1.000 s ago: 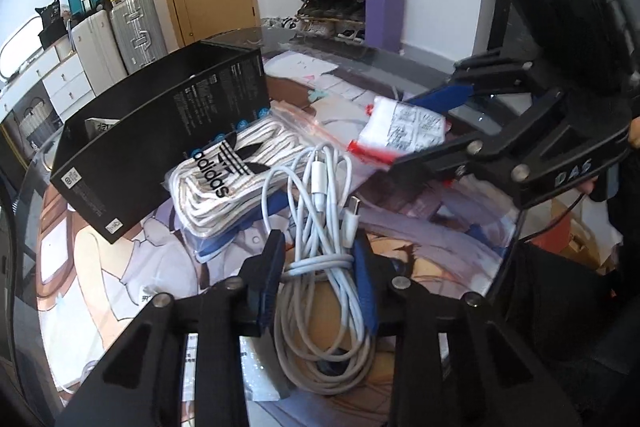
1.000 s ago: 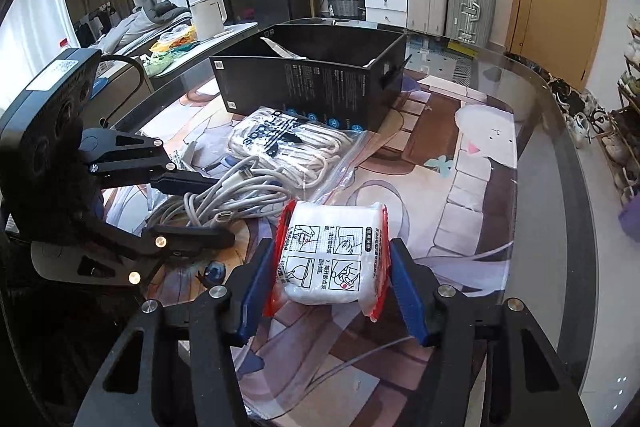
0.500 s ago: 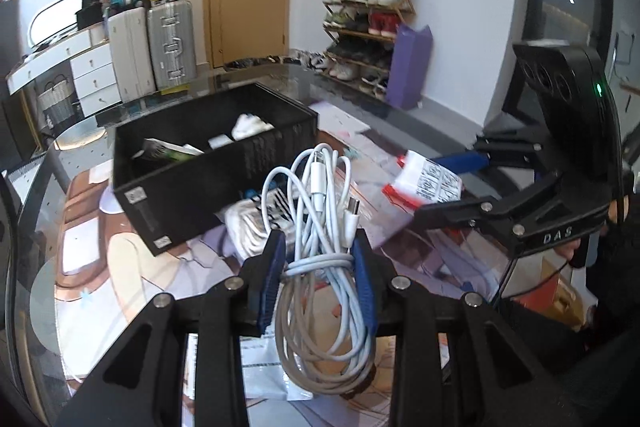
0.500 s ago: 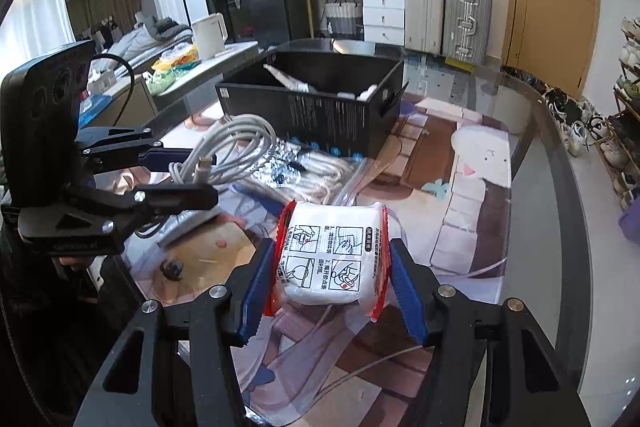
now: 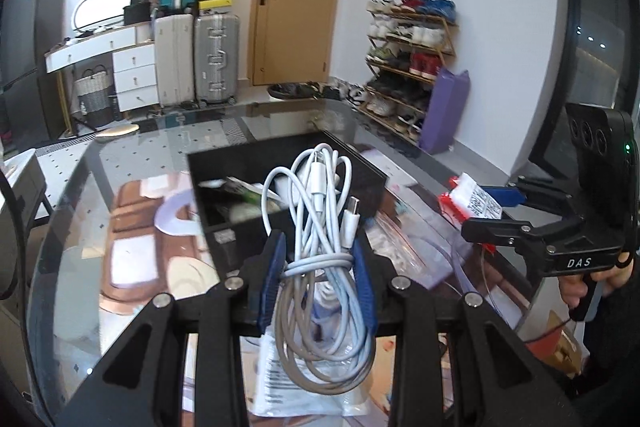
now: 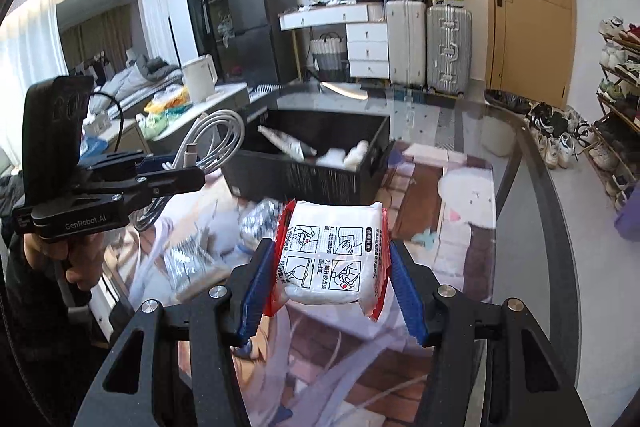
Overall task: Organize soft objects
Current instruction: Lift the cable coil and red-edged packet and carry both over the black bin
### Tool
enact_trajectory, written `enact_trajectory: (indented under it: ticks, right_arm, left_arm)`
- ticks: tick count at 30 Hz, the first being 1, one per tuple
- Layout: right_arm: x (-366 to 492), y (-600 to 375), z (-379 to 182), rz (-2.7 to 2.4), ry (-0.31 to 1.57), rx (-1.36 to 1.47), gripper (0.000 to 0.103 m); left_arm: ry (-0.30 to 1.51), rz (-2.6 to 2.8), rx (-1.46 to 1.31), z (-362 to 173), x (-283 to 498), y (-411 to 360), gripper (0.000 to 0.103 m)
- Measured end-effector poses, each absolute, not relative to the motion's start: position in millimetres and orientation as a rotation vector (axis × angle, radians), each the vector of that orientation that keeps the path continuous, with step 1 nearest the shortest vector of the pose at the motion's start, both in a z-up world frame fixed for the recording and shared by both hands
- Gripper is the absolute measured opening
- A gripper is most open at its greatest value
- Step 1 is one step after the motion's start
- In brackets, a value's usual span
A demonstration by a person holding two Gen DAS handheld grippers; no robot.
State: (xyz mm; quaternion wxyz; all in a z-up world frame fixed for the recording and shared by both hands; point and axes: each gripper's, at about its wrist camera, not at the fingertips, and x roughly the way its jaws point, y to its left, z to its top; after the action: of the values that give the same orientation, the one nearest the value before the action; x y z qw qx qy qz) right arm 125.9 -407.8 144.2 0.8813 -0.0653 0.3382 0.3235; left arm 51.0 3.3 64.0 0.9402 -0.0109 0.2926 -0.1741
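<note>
- Left wrist view: left tongs point(image 5: 316, 271) clamped on a bundled coil of white and grey charging cables point(image 5: 320, 259), gripped at the wrapped waist; plug ends stick up ahead of the blue pads, loops hang below.
- Open black cardboard box point(image 5: 372, 179) sits just ahead of the left tongs; the coil is held in the air short of its near wall.
- Inside the box: a white and green packet and some pale soft items, blurred, can't tell more.
- Clear plastic bags lie on the glass worktop point(image 5: 120, 163) under and to the right of the tongs.
- Right tongs point(image 5: 486, 211) visible to the right, holding a red-edged white packet.
- Right wrist view: right tongs point(image 6: 332, 283) clamped on a white soft tissue-type packet with red edges and printed pictograms point(image 6: 332, 259), squeezed at both sides, lifted off the worktop.
- Box is ahead and slightly left of the right tongs, well apart; it holds a long grey-white tube-like packet and white fluffy lumps at the right end.
- Left tongs to the left, level with the box.
- Step judged: carrying both items to the box. Do well: clear the near wall first, get the hanging loops fully over the opening, release low so nothing snags the rim; one item at a time avoids the tongs colliding.
</note>
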Motion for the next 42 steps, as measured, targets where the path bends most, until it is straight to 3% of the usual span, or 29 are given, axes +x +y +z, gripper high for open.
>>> enact_trajectory:
  ticks: [19,42]
  right_arm:
    - [160.0,-361.5,178.3,0.646,0.634,-0.124,0.057]
    - [213.8,-325.4,156.6,0.631,0.682,-0.152,0.057]
  left_arm:
    - [0.501,-0.272,-0.121,87.1,92.6,32.6,0.032]
    - [0.562,-0.203,-0.112,52.9,158.0,25.9,0.032]
